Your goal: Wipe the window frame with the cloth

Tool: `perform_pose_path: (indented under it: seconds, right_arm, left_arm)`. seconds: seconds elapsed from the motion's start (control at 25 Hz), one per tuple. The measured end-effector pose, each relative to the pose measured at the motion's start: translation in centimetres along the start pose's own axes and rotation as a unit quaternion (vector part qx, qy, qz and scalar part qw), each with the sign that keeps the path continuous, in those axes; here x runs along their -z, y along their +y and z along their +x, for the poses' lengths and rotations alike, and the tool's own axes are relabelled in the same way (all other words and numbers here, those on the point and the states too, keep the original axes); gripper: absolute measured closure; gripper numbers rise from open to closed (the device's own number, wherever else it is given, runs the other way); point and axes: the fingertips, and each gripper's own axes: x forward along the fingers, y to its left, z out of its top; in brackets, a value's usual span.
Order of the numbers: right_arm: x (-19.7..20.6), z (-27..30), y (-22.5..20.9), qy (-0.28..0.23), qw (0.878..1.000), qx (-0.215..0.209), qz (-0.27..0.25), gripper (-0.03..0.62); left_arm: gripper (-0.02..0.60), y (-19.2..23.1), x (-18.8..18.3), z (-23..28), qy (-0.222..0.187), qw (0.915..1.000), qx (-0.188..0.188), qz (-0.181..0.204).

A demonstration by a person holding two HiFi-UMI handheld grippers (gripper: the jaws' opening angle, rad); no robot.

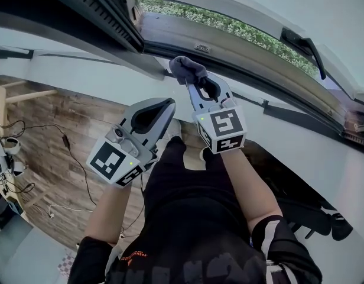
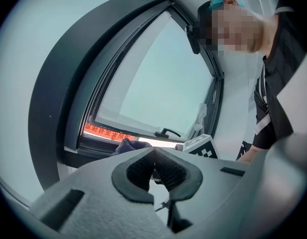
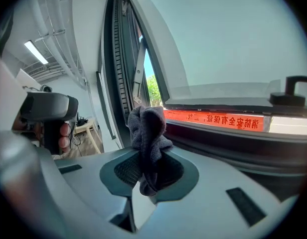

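Right claw (image 3: 148,176) is clamped on the cloth (image 3: 147,128), pointed lengthwise to 12 o'clock at the window frame (image 3: 233,148); left claw (image 2: 154,168) is pressed together, empty.

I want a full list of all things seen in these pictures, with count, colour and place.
window frame: one, dark grey, ahead
sash: one, pale, swung open
handle: one, black, on the sash
printed strip: one, red, along the frame
cloth: one, dark grey, close to the window frame
floor: one, brown wood, below left
cables: several, black, on the floor
left tongs: one, grey, shut, empty
right tongs: one, grey, shut on the cloth
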Motion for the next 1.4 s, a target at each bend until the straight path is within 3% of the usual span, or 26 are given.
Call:
perform_pose_path:
  seconds: [0.88, 1.12, 1.4]
  right_arm:
    - [-0.3, -6.2, -3.9, -0.014, 0.999, 0.035, 0.033, 0.539]
    - [-4.0, -10.4, -3.8, -0.056, 0.998, 0.028, 0.023, 0.539]
    - [-11.4, -18.1, -4.8, -0.118, 0.992, 0.037, -0.01, 0.539]
  left_arm:
    - [0.561, -5.1, -2.2, 2.4, 0.011, 0.999, 0.029, 0.032]
    - [0.561, -6.6, -5.0, 2.5, 0.001, 0.9972, 0.041, 0.062]
    - [0.561, -9.7, -11.2, 2.5, -0.035, 0.9912, 0.069, 0.107]
